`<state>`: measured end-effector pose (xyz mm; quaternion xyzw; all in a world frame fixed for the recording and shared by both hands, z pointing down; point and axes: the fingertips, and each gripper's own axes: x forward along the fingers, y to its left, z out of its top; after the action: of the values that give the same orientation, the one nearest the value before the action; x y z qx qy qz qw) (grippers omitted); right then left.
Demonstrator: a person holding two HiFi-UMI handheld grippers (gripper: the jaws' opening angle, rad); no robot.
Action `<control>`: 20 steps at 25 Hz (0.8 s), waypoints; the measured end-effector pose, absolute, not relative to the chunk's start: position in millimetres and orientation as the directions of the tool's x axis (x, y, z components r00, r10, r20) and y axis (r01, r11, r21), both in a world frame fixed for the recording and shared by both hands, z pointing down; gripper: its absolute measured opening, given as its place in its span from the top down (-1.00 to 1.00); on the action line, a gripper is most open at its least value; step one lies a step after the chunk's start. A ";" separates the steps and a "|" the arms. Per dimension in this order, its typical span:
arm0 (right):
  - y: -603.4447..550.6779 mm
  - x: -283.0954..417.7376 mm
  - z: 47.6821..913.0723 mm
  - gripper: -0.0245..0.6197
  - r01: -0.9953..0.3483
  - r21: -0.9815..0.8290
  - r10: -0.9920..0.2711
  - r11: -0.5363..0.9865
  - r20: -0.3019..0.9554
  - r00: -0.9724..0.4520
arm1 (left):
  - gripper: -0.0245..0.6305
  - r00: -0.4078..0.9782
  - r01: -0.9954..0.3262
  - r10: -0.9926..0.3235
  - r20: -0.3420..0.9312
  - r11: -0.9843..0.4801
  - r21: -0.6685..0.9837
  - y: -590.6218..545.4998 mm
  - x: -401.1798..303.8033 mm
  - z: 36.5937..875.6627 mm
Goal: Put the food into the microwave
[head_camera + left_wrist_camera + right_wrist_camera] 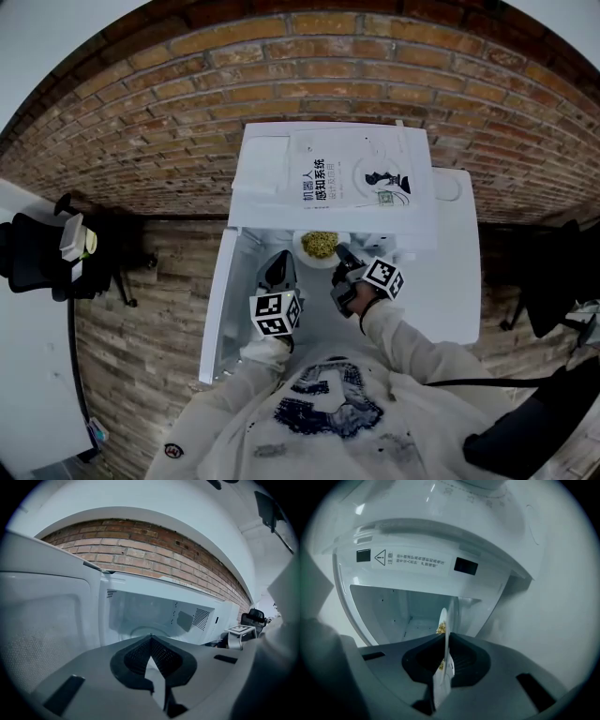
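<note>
right gripper point(343, 253) clamped on the right rim of the plate point(307, 253) of yellowish food point(320, 244), which is held at the front opening of the microwave point(328, 178). left gripper point(279, 259), jaws together and empty, just beside the plate, near the open door point(216, 309).

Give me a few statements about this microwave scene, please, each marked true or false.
1. The microwave has its door open. True.
2. The left gripper holds the plate. False: its jaws are together on nothing; the right gripper is clamped on the plate's rim.
3. The plate carries yellowish food and is at the microwave's opening. True.
4. The microwave stands against a tiled wall. False: it is a brick wall.
5. A white booklet lies on top of the microwave. True.
</note>
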<state>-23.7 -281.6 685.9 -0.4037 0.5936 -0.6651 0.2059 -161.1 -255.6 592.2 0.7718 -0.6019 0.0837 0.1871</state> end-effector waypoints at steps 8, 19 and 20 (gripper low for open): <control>-290.8 -21.3 697.6 0.83 -0.211 -0.950 -0.762 -0.229 0.310 -0.569 | 0.90 0.261 -0.962 -0.897 0.356 -0.210 0.177 -258.7 -163.2 594.4; -302.6 -23.5 703.6 0.83 -0.240 -0.946 -0.764 -0.216 0.317 -0.562 | 0.90 0.267 -0.961 -0.893 0.362 -0.219 0.169 -261.7 -162.7 596.4; -302.7 -24.0 703.4 0.83 -0.245 -0.945 -0.765 -0.216 0.319 -0.560 | 0.90 0.268 -0.961 -0.892 0.364 -0.220 0.170 -261.5 -163.1 596.8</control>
<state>-24.0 -302.7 703.4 -0.4250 0.5937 -0.6537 0.1990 -163.1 -261.5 596.8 0.7752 -0.5974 0.0944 0.1824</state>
